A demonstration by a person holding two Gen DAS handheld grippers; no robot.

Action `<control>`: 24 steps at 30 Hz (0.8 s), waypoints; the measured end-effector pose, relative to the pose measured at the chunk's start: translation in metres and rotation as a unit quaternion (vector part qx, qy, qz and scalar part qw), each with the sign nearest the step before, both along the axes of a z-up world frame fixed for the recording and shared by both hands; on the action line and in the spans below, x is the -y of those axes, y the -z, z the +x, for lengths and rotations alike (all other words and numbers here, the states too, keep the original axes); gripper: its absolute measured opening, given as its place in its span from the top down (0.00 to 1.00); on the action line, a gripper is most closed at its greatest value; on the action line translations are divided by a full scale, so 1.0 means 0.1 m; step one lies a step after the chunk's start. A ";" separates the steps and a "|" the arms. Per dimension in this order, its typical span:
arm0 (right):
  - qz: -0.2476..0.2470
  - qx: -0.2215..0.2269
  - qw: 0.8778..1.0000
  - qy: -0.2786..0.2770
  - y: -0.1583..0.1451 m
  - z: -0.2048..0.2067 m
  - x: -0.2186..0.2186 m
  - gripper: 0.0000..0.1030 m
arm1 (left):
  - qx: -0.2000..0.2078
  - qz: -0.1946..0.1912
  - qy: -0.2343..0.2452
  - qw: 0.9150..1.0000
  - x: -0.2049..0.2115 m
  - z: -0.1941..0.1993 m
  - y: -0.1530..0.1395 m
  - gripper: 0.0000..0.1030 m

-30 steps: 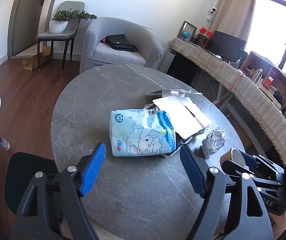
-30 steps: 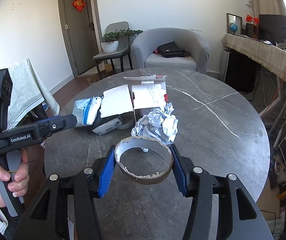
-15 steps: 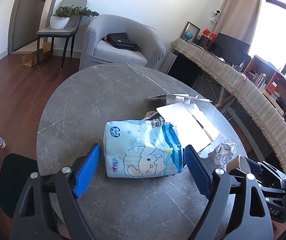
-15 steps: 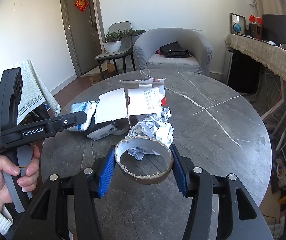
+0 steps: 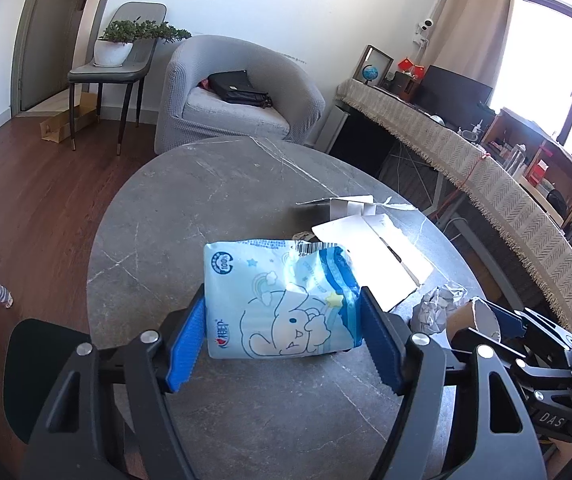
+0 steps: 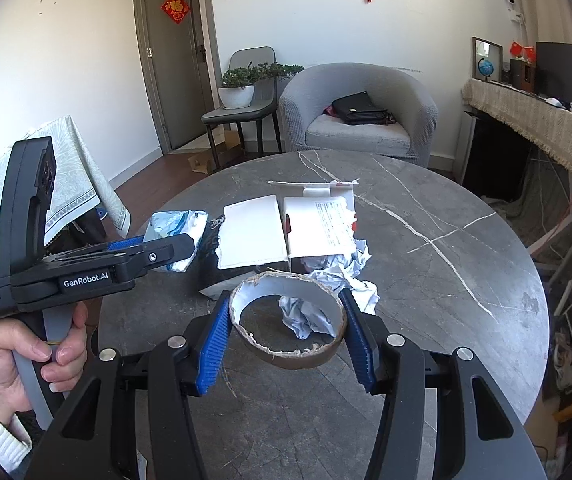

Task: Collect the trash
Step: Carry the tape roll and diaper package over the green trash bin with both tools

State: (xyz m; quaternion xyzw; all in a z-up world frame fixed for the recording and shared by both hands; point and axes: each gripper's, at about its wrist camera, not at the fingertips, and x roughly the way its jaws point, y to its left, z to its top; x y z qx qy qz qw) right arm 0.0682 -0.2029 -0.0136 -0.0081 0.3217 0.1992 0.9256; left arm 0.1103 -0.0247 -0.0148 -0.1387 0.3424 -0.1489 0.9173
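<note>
A light blue plastic wipes packet [image 5: 282, 300] with a rabbit print lies on the round grey marble table [image 5: 190, 200]. My left gripper [image 5: 284, 342] is open, its blue pads on either side of the packet's near end. My right gripper [image 6: 286, 332] is shut on a brown cardboard tape ring [image 6: 288, 320], held just above the table. Crumpled white paper [image 6: 326, 280] lies behind the ring. A torn white cardboard box [image 6: 286, 224] lies flat in the middle; it also shows in the left wrist view [image 5: 374, 256]. The packet shows at the left in the right wrist view [image 6: 178, 228].
A grey armchair [image 5: 238, 96] with a black bag stands beyond the table. A chair with a potted plant [image 5: 122, 44] stands by the door. A long cloth-covered sideboard [image 5: 466, 176] runs along the right. A black seat [image 5: 42, 356] sits at the table's near left edge.
My left gripper has moved forward to the blue packet and its jaws have narrowed around it. My right gripper has held the tape ring and drifted a little closer to the crumpled paper.
</note>
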 end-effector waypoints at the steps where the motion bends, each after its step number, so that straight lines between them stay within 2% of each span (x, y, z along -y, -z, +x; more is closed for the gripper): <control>1: -0.001 0.002 1.000 -0.001 -0.02 0.00 -0.03 0.48 | 0.001 0.000 -0.003 1.000 -0.03 0.00 -0.01 0.28; 9: 0.003 0.012 1.000 -0.022 -0.17 0.02 -0.38 0.48 | 0.010 0.018 -0.030 0.999 -0.34 -0.11 -0.09 0.28; 15: 0.007 0.008 0.999 -0.038 -0.14 0.11 -0.68 0.48 | 0.013 0.039 -0.046 0.998 -0.67 -0.17 -0.14 0.28; 20: 0.012 0.009 0.998 -0.055 -0.16 0.15 -0.94 0.48 | 0.011 0.067 -0.062 0.996 -0.95 -0.24 -0.14 0.28; 24: 0.017 0.014 0.997 -0.071 -0.19 0.16 -1.14 0.48 | 0.001 0.071 -0.076 0.995 -1.22 -0.29 -0.11 0.28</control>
